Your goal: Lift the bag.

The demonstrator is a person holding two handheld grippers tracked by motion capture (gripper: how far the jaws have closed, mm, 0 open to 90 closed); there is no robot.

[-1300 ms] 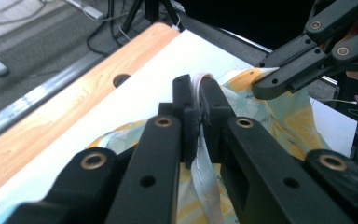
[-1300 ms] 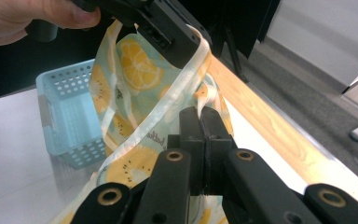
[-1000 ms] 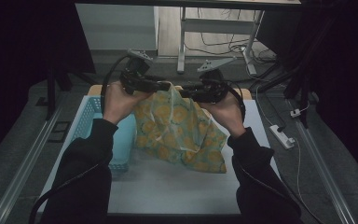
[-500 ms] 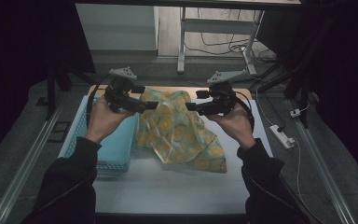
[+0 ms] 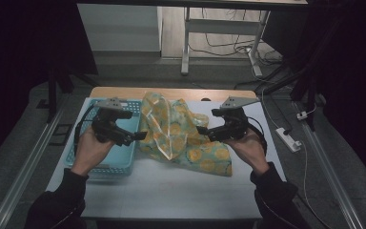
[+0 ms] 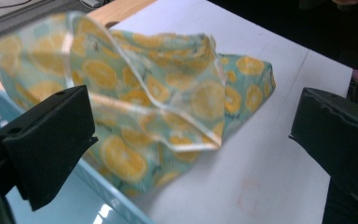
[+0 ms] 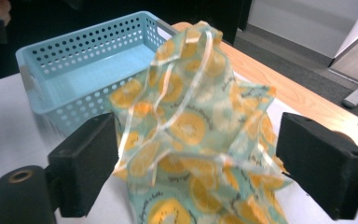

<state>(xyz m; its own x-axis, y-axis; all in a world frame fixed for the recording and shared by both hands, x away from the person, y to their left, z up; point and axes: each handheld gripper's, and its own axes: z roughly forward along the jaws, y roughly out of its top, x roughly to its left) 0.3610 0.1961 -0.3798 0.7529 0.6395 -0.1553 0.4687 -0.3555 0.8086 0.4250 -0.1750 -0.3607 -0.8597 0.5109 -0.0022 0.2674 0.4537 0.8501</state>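
The orange-print cloth (image 5: 181,136) lies crumpled at the worktop's (image 5: 171,191) twelve o'clock, blurred; left gripper (image 5: 140,136) and right gripper (image 5: 201,131) gape, just opening, holding nothing.

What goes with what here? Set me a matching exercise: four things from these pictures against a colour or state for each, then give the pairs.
Things:
1. cloth
2. basket
3. left gripper
4. table

Colours or states:
A. light blue plastic with holes in its walls
B. white top with a wooden strip along the far edge
C. crumpled, green with an orange-slice print
D. jaws open, nothing pressed between them

Pairs: 1-C, 2-A, 3-D, 4-B
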